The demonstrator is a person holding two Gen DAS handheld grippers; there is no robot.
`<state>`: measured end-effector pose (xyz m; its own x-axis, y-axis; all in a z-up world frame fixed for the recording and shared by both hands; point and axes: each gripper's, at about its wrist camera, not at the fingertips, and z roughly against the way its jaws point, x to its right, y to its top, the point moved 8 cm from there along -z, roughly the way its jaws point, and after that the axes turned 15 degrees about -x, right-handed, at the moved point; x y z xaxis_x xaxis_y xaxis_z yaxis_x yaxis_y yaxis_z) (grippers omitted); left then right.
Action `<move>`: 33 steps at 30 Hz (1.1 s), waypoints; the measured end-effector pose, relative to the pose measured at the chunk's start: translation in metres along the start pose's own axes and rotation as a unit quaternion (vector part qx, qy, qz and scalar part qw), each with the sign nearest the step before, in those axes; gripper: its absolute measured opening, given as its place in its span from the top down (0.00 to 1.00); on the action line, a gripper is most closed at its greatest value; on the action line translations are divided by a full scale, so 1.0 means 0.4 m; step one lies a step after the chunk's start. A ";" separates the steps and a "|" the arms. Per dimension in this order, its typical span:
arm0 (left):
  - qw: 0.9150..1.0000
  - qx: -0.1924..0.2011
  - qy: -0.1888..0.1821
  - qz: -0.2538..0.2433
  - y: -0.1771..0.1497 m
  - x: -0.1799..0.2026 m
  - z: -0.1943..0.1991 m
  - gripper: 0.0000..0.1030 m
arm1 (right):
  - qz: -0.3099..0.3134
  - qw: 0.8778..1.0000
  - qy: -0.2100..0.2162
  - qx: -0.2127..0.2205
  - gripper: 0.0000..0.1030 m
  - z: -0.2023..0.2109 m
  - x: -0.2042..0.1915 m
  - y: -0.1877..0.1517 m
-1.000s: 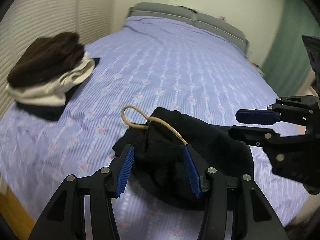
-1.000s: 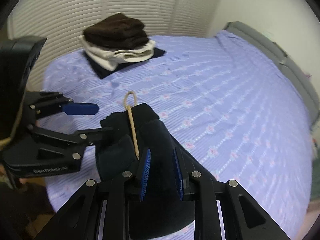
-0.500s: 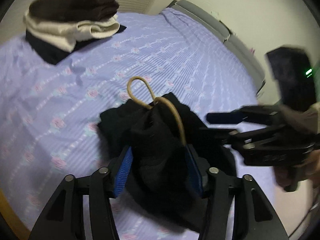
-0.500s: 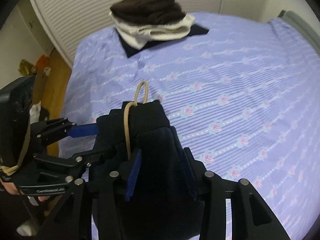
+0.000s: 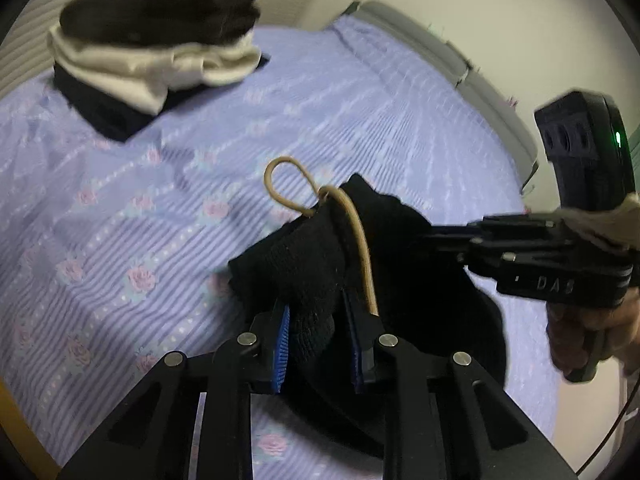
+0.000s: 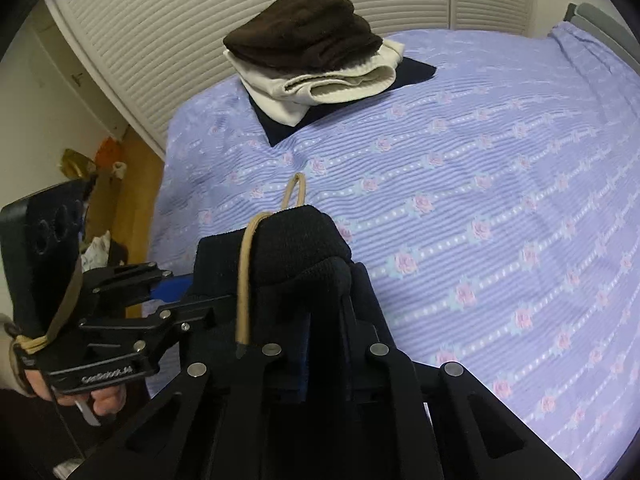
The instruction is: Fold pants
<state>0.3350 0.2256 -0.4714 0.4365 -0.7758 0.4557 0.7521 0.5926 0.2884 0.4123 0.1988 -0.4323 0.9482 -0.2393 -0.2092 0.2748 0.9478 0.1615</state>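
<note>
Black knit pants [image 5: 316,264] are held bunched above the bed [image 5: 168,216], w/ tan drawstring [image 5: 362,248] looping out. Left claw [image 5: 316,344] is pinching a thick waistband fold; right claw [image 6: 324,344] likewise clamped on fabric. Judged soft, light, floppy; waistband edges are best gripped.

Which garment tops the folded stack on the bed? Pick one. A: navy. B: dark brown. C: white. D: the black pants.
B: the dark brown garment lies on top, above the cream one and the navy one; both grippers clamp the black pants apart from the stack.
</note>
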 end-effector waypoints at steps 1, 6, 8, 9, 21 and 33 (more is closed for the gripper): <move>1.000 -0.003 0.001 -0.001 -0.004 -0.007 -0.011 0.76 | -0.001 1.000 0.004 -0.016 0.88 -0.030 0.010 0.005; 1.000 -0.001 0.007 -0.016 -0.018 -0.032 -0.042 0.76 | -0.026 0.999 0.033 -0.031 0.79 -0.108 0.051 0.013; 0.999 0.001 0.007 -0.031 -0.015 -0.026 -0.047 0.75 | -0.025 0.999 0.014 -0.030 0.71 -0.131 0.061 0.014; 0.999 0.003 0.007 -0.036 -0.010 -0.024 -0.044 0.75 | -0.022 0.999 -0.002 -0.029 0.70 -0.137 0.061 0.013; 0.997 0.004 0.000 -0.080 -0.026 0.023 0.053 0.57 | -0.062 0.997 -0.043 0.024 0.53 -0.010 0.050 -0.054; 0.983 0.012 0.044 -0.178 -0.083 0.108 0.137 0.22 | -0.279 0.949 -0.052 0.136 0.35 0.140 0.051 -0.326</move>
<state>0.3020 0.1843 -0.4151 0.1892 -0.9499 0.2488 0.8536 0.2843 0.4364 0.4049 0.0585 -0.4037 0.6498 -0.7208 -0.2412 0.7563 0.5812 0.3005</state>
